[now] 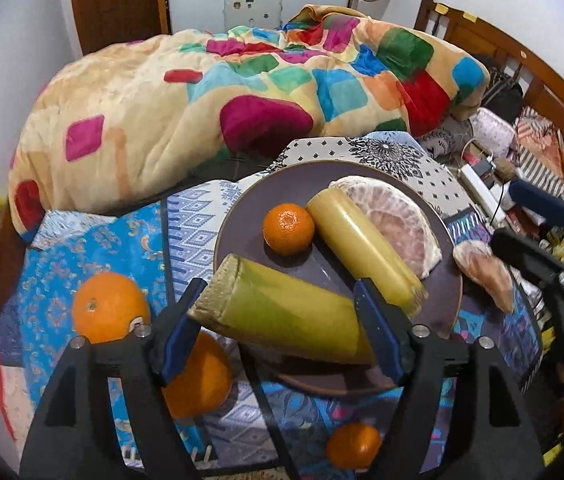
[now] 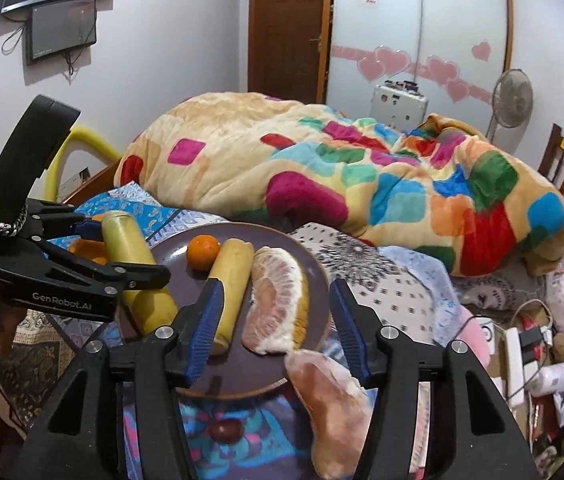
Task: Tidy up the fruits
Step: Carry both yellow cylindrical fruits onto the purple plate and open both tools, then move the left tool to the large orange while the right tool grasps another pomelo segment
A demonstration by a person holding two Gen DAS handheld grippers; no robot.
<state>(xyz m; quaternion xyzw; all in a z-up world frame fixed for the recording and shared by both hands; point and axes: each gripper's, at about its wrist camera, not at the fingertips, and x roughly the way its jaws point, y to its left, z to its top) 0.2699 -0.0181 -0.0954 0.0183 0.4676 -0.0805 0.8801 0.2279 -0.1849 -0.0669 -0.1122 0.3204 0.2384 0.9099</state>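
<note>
A dark purple plate [image 1: 241,232] [image 2: 314,276] lies on the bed. On it lie a small orange [image 1: 288,229] [image 2: 202,252], a yellow-green cut fruit stick [image 1: 362,246] [image 2: 231,288] and a peeled pomelo wedge [image 1: 398,216] [image 2: 277,304]. My left gripper [image 1: 277,320] [image 2: 121,268] is shut on a second, greener fruit stick [image 1: 282,312] [image 2: 137,280], held over the plate's near-left rim. My right gripper [image 2: 273,332] is open and empty above the plate's near edge. A second pomelo piece [image 2: 334,404] [image 1: 482,272] lies off the plate, just below the right finger.
Two large oranges [image 1: 109,306] [image 1: 197,376] and a small one [image 1: 353,445] lie on the patterned blue sheet [image 1: 61,264] left of and below the plate. A small dark red fruit [image 2: 223,430] lies in front. A bulky quilt [image 1: 201,100] lies behind; clutter and cables [image 2: 522,352] at right.
</note>
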